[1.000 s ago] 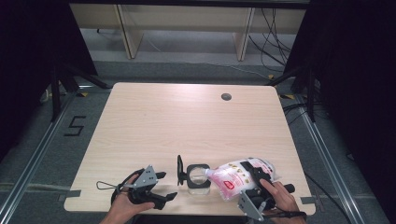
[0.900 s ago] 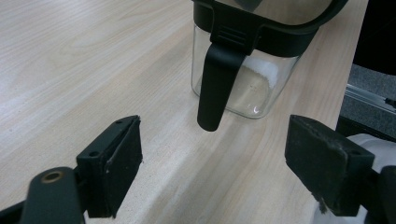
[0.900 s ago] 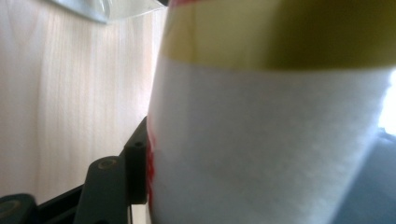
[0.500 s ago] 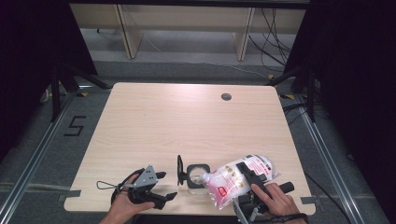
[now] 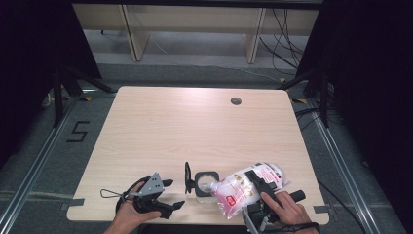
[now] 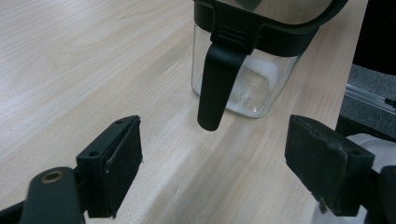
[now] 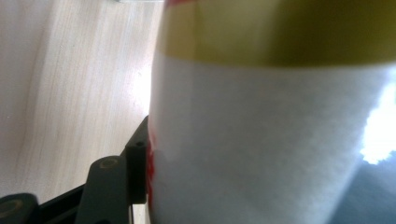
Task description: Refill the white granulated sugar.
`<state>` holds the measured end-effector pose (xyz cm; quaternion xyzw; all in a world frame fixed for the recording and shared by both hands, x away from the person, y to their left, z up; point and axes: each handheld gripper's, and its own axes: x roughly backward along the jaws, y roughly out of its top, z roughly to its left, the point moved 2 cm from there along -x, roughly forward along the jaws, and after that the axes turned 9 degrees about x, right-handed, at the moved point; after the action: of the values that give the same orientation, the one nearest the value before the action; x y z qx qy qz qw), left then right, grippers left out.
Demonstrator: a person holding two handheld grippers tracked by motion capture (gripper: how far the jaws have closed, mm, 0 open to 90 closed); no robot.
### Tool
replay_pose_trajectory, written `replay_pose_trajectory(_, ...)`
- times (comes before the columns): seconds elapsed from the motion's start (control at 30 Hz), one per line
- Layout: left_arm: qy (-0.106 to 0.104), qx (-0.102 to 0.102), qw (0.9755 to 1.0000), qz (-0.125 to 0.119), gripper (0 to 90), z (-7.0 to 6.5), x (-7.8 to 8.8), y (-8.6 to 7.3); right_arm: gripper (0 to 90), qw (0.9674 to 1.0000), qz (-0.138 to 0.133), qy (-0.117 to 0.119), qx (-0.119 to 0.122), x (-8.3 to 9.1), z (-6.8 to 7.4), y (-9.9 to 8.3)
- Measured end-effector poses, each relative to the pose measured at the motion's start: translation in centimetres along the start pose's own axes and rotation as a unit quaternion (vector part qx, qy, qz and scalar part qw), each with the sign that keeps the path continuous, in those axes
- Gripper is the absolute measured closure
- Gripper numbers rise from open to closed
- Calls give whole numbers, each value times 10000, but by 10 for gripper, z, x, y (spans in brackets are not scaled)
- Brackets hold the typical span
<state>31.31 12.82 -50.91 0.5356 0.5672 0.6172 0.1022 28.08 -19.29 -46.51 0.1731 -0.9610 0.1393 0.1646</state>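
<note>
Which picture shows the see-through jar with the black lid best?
The left gripper view: the glass jar sits close and sharp, with its black rim and hanging tab. The high view shows it small, lid flipped open, with the bag's spout over it.

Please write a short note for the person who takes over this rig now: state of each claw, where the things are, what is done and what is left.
Right claw: shut on the white bag, tilted with its mouth at the open container.
Left claw: open, holding nothing, resting on the table just left of the container, facing its black lid tab.
Container: near the front edge, lid flipped up; some white contents already at the bottom.
Left: probably finish pouring, set the bag down, close the lid. Steadying the container with the left claw may help.
</note>
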Motion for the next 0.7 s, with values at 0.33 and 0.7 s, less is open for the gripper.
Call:
replay_pose_trajectory(0.33, 22, -26, 10000, 7, 187, 1, 0, 0, 417, 9999, 145, -14, 74, 2, 1, -1)
replay_pose_trajectory(0.7, -2, -42, 10000, -57, 187, 1, 0, 0, 418, 9990, 97, -194, 384, 2, -4, 2)
